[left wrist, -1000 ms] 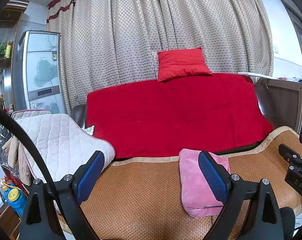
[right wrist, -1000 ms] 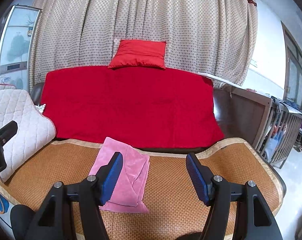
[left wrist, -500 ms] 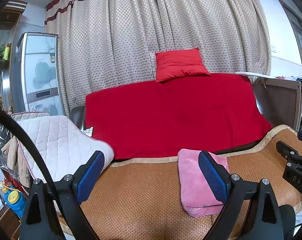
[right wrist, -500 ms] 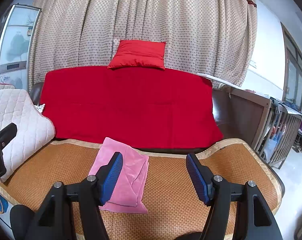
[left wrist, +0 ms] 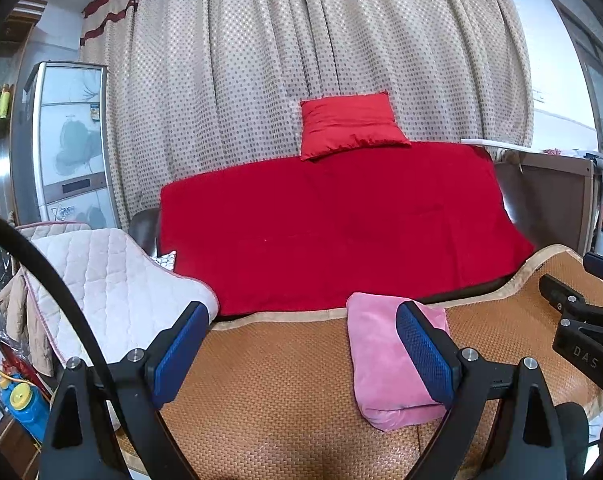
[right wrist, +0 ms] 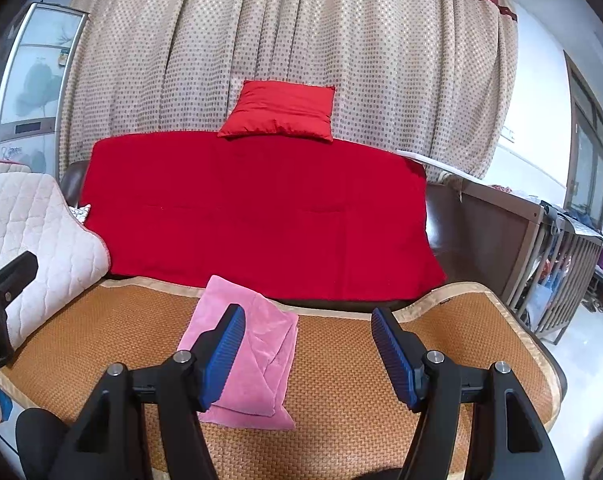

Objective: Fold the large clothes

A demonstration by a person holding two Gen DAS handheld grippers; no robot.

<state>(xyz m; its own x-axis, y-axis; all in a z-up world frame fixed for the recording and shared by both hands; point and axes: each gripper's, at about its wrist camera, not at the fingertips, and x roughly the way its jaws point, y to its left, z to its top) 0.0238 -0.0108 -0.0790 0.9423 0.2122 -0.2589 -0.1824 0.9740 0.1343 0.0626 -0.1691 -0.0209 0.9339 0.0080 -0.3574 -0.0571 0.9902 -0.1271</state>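
Observation:
A pink garment [left wrist: 385, 354] [right wrist: 253, 354] lies folded into a narrow packet on the woven bamboo mat [left wrist: 269, 380] [right wrist: 341, 364]. My left gripper [left wrist: 301, 350] is open above the mat, its right blue pad in front of the packet and nothing between the pads. My right gripper [right wrist: 307, 350] is open too, its left blue pad over the packet's edge, gap empty. Each gripper shows at the edge of the other's view.
A red blanket [left wrist: 333, 224] [right wrist: 253, 216] drapes the sofa back, with a red cushion [left wrist: 349, 124] on top before a dotted curtain. A quilted white cover [left wrist: 109, 280] sits at the left. A wooden crib [right wrist: 557, 248] stands on the right, a tall cabinet [left wrist: 65, 140] on the left.

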